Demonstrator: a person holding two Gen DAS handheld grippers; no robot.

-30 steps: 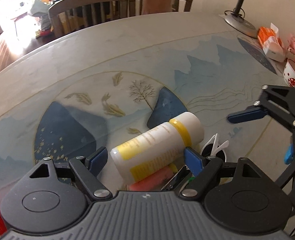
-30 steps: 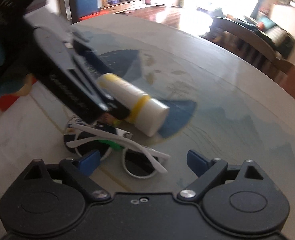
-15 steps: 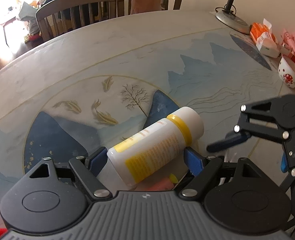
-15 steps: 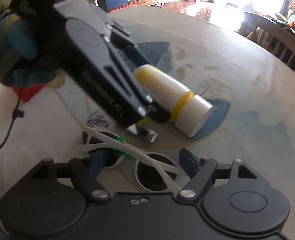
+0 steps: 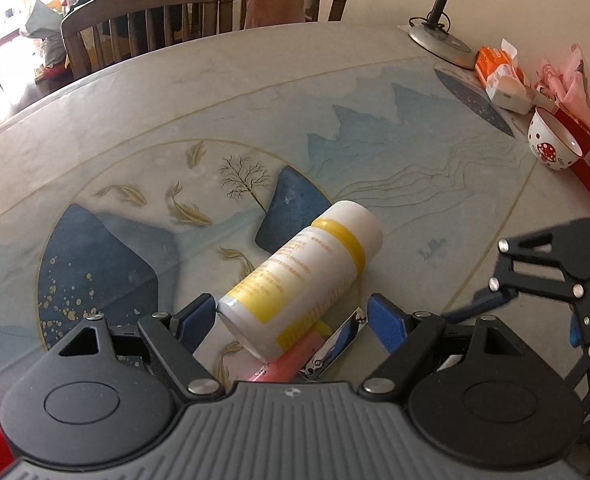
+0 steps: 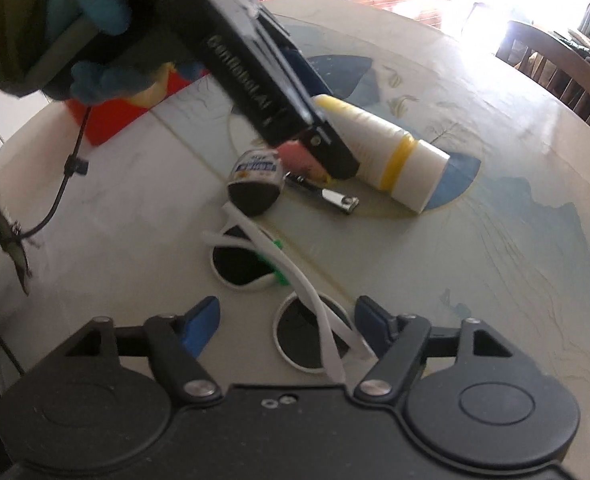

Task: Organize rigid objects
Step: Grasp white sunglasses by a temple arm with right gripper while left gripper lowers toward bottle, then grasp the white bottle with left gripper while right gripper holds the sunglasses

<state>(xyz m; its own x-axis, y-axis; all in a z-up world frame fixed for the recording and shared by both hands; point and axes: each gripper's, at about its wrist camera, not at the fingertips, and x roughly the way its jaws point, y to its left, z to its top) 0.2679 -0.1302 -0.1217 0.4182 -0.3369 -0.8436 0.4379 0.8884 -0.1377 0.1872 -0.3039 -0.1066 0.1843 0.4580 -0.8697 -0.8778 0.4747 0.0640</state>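
Moved: right gripper (image 6: 285,322) has come in over the white sunglasses (image 6: 291,304) — jaws just closing, pads not yet touching.
Left gripper (image 5: 293,318): open astride the bottle (image 5: 307,280), sunglasses just beside, readying a pickup.

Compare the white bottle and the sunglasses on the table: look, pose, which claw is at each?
1. The white bottle is a solid cylinder with a yellow band; the sunglasses are a thin white frame with dark lenses.
2. The bottle lies on its side; the sunglasses lie flat with arms folded across.
3. The bottle lies between the left claw fingers; the sunglasses sit at the right claw, whose jaws have just been closing around one lens.
Both rest on the painted table.
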